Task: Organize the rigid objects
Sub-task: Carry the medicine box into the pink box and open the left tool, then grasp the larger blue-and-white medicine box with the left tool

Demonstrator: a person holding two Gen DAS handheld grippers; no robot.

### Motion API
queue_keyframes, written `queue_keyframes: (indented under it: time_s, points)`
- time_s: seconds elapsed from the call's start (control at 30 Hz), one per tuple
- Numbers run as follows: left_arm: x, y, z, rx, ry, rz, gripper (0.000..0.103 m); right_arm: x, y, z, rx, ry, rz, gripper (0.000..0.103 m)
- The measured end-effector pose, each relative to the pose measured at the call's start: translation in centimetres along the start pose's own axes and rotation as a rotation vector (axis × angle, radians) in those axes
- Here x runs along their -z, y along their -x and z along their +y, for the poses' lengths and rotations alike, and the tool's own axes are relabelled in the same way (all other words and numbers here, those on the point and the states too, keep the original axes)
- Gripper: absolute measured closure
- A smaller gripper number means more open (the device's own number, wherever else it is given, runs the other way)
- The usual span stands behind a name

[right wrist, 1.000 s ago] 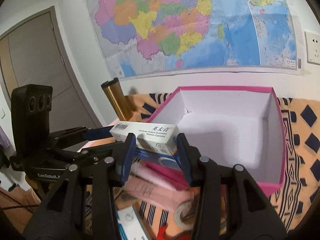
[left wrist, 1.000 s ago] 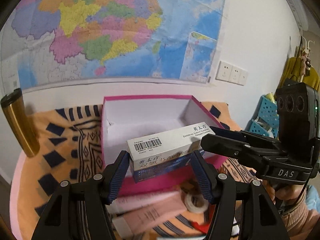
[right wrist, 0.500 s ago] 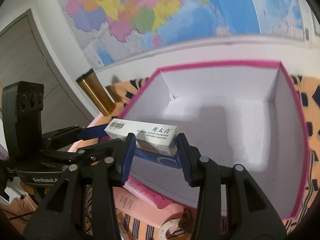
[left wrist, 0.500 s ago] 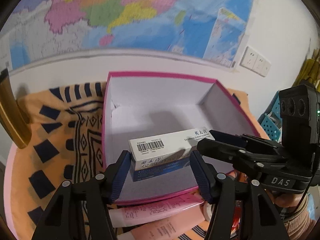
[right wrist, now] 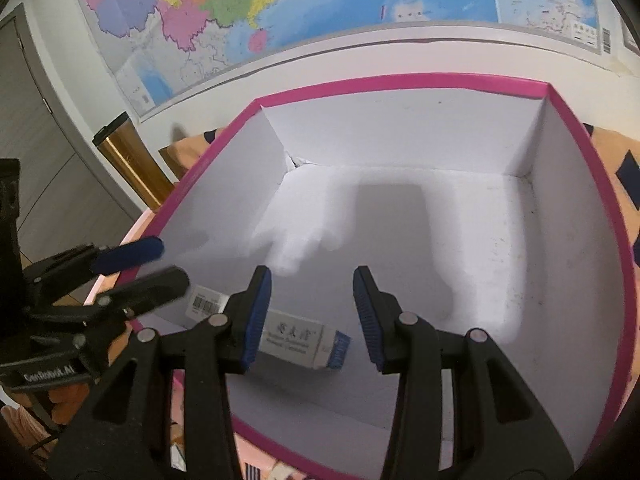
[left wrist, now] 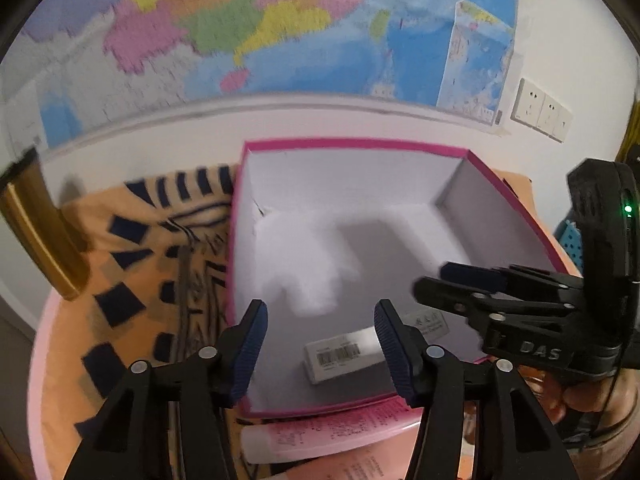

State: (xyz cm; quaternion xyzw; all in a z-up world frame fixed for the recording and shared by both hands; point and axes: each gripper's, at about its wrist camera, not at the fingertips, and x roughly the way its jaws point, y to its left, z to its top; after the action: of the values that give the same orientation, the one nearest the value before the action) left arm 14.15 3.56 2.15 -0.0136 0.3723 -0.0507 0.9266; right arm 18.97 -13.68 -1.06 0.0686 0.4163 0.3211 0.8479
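**A:** Where does your medicine carton [right wrist: 298, 338] sit right now?

**B:** It lies flat on the white floor of the pink-rimmed box [right wrist: 400, 80], near the front wall, long side running across. Nothing else is in the box with it. You have both tools hanging over it: the left gripper [left wrist: 320, 344] has its jaws spread wide with the carton showing between and below them, and the right gripper [right wrist: 312, 312] is spread just as wide above the other end. Neither one touches the carton.

**A:** Why would you hold them like that?

**B:** My guess is that a two-ended hold suits a long, light carton, since it keeps it level on the way down. With the jaws parted over it, you look finished with this item. The placement near the front wall leaves the rest of the floor free for more things, which fits a sorting job.

**A:** And what does the carton look like?

**B:** White on top, with a barcode label [left wrist: 338, 354] at one end and printed characters toward the other. A blue band shows along the lower side and on the end cap in your right view. Its edges look crisp and undented, so it should stay put.

**A:** What is left outside?

**B:** A pink tube [left wrist: 320, 436] lies just in front of the box on the patterned cloth [left wrist: 132, 304]. It seems a likely next pick.
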Motion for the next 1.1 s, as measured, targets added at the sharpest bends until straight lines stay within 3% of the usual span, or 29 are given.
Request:
queue_keyframes:
  time_s: [0.27, 0.4, 0.6, 0.77, 1.03, 1.1]
  points:
    - [1.8, 4.1, 1.4, 0.064, 0.030, -0.114, 0.033, 1.9, 5.2, 1.3, -0.062, 0.061, -0.115, 0.051]
    - [3.7, 5.8, 1.4, 0.100, 0.008, -0.135, 0.030, 4.2, 8.2, 2.5, -0.151, 0.104, -0.131, 0.048]
    - [7.9, 5.8, 1.1, 0.153, -0.010, -0.054, 0.030, 9.0, 9.4, 3.3, -0.240, 0.105, -0.041, 0.048]
    - [10.9, 5.4, 1.0, 0.187, -0.012, 0.015, 0.030, 13.4, 9.1, 3.6, -0.238, 0.092, 0.060, 0.048]
    - [14.3, 5.5, -0.6, 0.234, -0.055, 0.087, 0.033, 17.4, 9.3, 5.0, -0.303, 0.096, 0.149, 0.048]
    - [15.1, 5.1, -0.8, 0.238, -0.056, 0.117, 0.038, 18.1, 9.3, 5.3, -0.310, 0.100, 0.170, 0.048]
